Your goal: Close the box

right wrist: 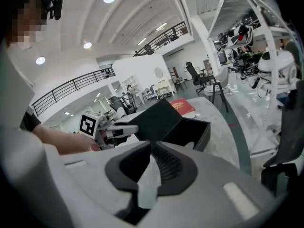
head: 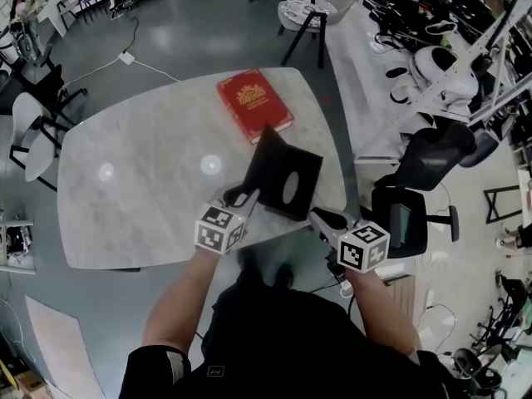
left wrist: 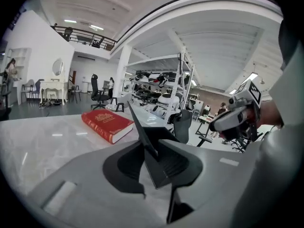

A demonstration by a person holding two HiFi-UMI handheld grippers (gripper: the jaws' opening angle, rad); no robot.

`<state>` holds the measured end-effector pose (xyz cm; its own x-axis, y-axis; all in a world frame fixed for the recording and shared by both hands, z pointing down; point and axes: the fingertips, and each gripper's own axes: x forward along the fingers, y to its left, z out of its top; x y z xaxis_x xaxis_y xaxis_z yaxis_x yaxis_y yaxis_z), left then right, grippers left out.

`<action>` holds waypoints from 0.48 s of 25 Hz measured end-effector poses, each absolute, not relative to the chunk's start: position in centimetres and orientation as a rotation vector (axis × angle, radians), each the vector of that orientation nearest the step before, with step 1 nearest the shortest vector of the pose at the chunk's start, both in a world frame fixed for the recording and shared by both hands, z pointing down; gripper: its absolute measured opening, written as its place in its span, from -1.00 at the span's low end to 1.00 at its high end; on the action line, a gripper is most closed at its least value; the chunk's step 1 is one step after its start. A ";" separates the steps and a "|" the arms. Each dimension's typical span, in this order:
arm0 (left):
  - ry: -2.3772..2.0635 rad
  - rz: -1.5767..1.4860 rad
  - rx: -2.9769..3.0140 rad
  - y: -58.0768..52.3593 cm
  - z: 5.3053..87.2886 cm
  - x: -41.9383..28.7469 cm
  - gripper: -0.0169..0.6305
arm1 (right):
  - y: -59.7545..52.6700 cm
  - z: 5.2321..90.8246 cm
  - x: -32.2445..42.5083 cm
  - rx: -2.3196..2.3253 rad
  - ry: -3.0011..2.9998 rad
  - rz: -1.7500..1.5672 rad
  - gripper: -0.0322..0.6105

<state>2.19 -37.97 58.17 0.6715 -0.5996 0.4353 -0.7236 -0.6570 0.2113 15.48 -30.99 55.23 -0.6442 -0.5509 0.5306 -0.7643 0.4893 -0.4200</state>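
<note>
Head view puts the black box (head: 298, 191) on the marble table (head: 141, 189), just nearer you than the red book (head: 254, 104), with its lid (head: 270, 158) standing up at a slant. Your left gripper (head: 246, 196) pinches the lid's near edge, jaws pressed onto the thin panel. Your right gripper (head: 321, 217) sits by the box corner farthest from the book, jaws pressed together on nothing.

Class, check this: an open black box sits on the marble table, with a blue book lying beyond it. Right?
No: the book is red, not blue; the head view shows it. It does lie beyond the open black box on the table.
</note>
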 end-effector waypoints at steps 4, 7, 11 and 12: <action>-1.078 0.470 2.535 -37.2 57.0 4.4 -0.74 | -30.2 55.0 17.2 1.135 -2.422 0.931 -0.82; -1.086 0.485 2.549 -36.7 56.5 6.1 -0.77 | -29.6 54.7 18.6 1.165 -2.430 0.940 -0.82; -1.104 0.579 2.580 -35.9 56.9 8.2 -0.77 | -28.7 54.5 20.6 1.201 -2.441 0.953 -0.82; -1.118 0.603 2.585 -35.8 57.1 8.6 -0.76 | -28.4 54.5 21.1 1.210 -2.443 0.955 -0.82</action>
<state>8.62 -35.77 57.07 0.6174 -0.6309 0.4699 -0.7391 -0.6697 0.0719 21.07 -28.41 54.52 -0.6225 -0.6148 0.4843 -0.7802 0.4394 -0.4452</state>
